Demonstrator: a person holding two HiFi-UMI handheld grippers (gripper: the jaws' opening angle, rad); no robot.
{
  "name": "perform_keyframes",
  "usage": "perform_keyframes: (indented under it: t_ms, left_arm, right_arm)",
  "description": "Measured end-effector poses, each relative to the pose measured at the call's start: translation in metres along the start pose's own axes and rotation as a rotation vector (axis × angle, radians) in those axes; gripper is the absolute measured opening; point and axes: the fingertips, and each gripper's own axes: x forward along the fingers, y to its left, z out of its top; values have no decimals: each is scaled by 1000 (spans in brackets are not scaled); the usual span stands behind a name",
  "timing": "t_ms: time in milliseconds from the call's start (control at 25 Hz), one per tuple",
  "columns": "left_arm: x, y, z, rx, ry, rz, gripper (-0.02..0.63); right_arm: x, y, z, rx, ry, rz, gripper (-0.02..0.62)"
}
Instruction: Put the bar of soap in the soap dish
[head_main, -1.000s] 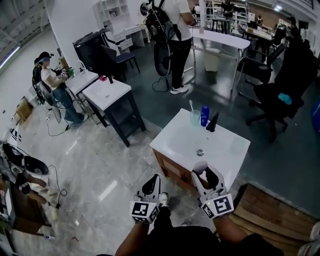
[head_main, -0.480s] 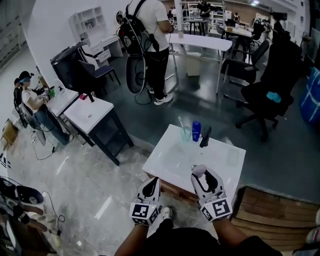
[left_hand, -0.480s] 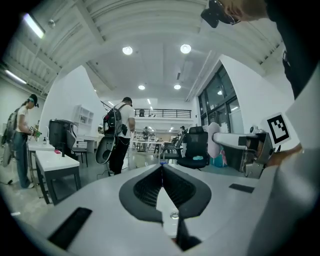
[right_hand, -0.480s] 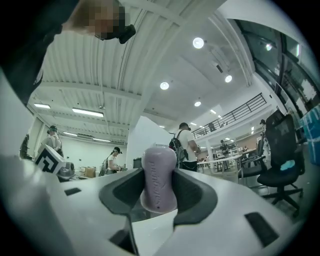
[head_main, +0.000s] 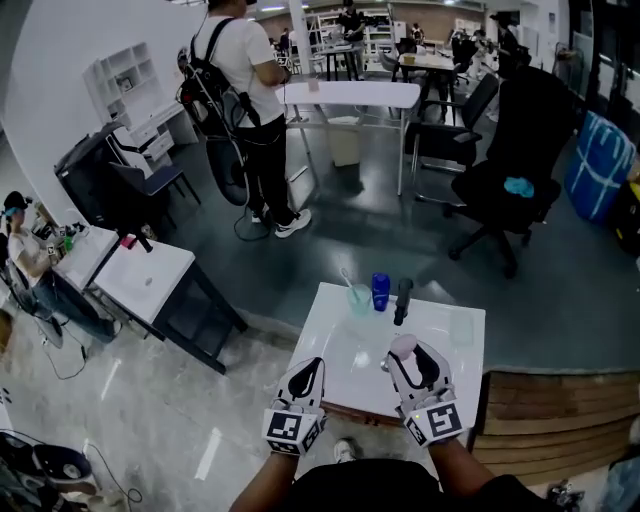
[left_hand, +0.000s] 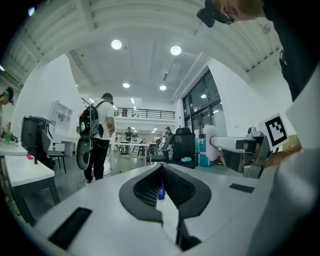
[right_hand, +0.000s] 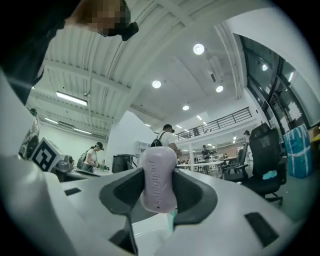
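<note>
Your right gripper (head_main: 408, 355) has its jaws spread wide around the bar of soap (right_hand: 159, 177), the dark pads pressing on its two flanks so the lilac bar stands upright between them, its rounded top clear above the pads. Your left gripper (head_main: 304, 370) carries nothing: its jaws are drawn together to a thin slit, through which only a blue bottle (head_main: 380, 291) shows far off. Treat the bar as light and stiff, but smooth and rounded, so it will likely want to squirt out if you squeeze harder or tilt it sharply. The pinch across its narrower middle looks like the right place to hold it, and a steady, moderate squeeze should do. In the head view both grippers sit low at the bottom centre of the frame, side by side on your forearms, held about level and pointing up-frame at the white table (head_main: 335, 345). The right one's tips and the soap are over the table's near edge, and the left one is at its near-left corner. On the table's far side stand the bottle, a cup (head_main: 359, 299) and a dark upright piece (head_main: 402, 300). A faint pale shape near the table's right edge is probably the soap dish (head_main: 461, 327), though it is too indistinct to be sure.
</note>
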Motion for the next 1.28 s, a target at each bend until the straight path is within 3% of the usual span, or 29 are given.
perform_keyframes:
  t_ms: [240, 520, 1040, 1280]
  left_arm:
    - [25, 21, -5, -2, 8, -85, 21]
    - [61, -1, -13, -24, 31, -172, 21]
    - [125, -32, -36, -34, 81, -176, 21]
    - [149, -35, -44, -55, 88, -182, 21]
  right_arm:
    - [10, -18, -8, -14, 18, -148, 190]
    - [5, -62, -22, -10, 98, -234, 190]
    - [-3, -153, -71, 26, 185, -315, 189]
    - [-16, -188, -97, 33, 279, -388, 189]
